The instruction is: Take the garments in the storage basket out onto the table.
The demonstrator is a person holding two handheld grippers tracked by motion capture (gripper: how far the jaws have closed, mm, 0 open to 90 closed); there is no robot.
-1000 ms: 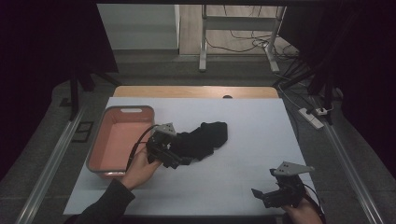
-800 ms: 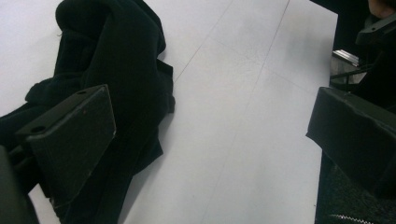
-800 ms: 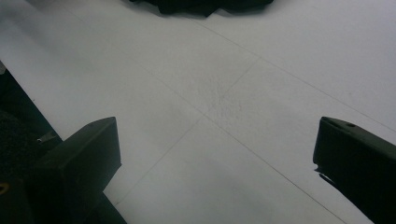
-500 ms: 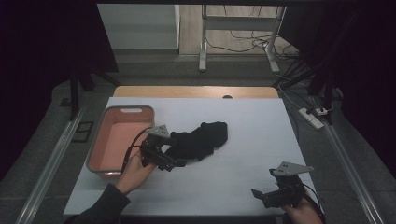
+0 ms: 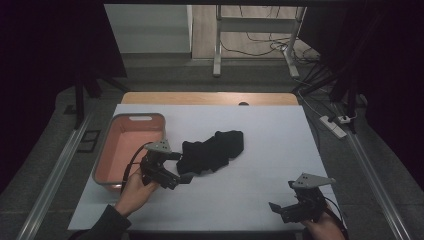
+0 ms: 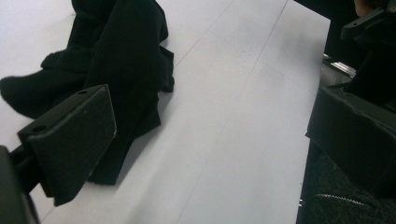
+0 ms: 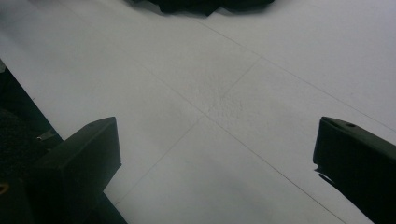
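Observation:
A black crumpled cloth [image 5: 215, 150] lies on the white table [image 5: 260, 170], right of a pink tray [image 5: 125, 150]. My left gripper [image 5: 182, 168] is held in a hand at the cloth's near left end, open. In the left gripper view [image 6: 210, 154] the cloth [image 6: 121, 65] lies by the left jaw and reaches partly into the gap, with nothing gripped. My right gripper [image 5: 279, 211] is low at the table's near right corner, open and empty. In the right gripper view [image 7: 215, 154] it faces bare table, with the cloth [image 7: 196, 4] far off at the top.
The pink tray looks empty and stands close to the table's left edge. A wooden strip [image 5: 210, 98] runs along the far edge. Cables and a power strip [image 5: 334, 125] lie on the floor to the right.
My left gripper has drawn back toward the near left, off the cloth's end. The cloth has stayed about where it was. The right gripper has not moved.

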